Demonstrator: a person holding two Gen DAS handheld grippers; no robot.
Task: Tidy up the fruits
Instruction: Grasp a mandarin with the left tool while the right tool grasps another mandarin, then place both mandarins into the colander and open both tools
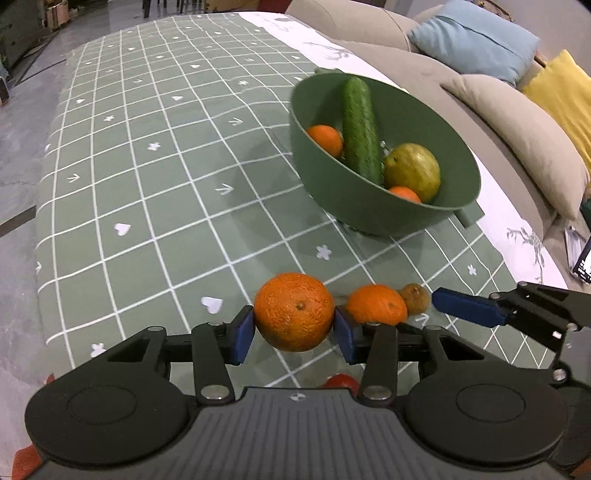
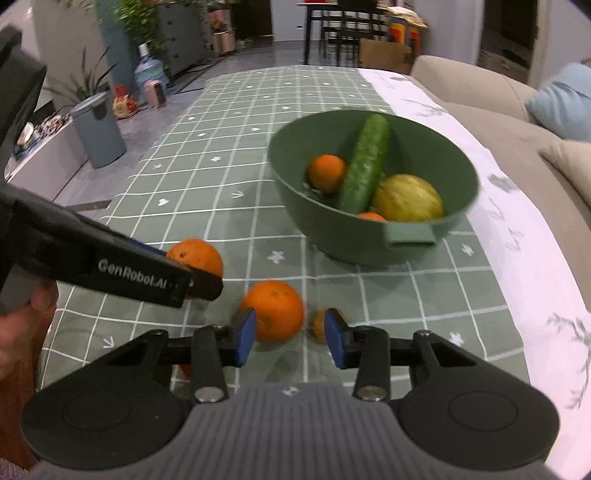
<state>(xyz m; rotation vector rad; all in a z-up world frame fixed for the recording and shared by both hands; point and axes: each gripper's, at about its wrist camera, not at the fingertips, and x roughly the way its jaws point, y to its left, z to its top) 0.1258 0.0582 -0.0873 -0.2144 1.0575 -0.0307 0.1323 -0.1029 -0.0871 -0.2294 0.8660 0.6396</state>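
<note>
The left gripper [image 1: 293, 334] pinches an orange [image 1: 293, 316] between its blue pads. The right gripper [image 2: 290, 338] hangs open around a second orange [image 2: 273, 310] on the green checked tablecloth [image 1: 147, 184]. A green bowl [image 2: 369, 236] of fruit stands farther back, beside a beige sofa [image 1: 517, 129].

- A long table [image 1: 147, 155] with a green checked cloth stretches away ahead of the grippers.
- A beige sofa [image 1: 509, 122] sits to the right, with a blue pillow [image 1: 476, 38] and a yellow pillow [image 1: 565, 92].
- Off to the left are a gray bin [image 2: 98, 127], a water jug [image 2: 147, 74] and green plants [image 2: 136, 18].
- Dark chairs [image 2: 340, 26] stand far ahead on the shiny gray floor [image 1: 22, 147].
</note>
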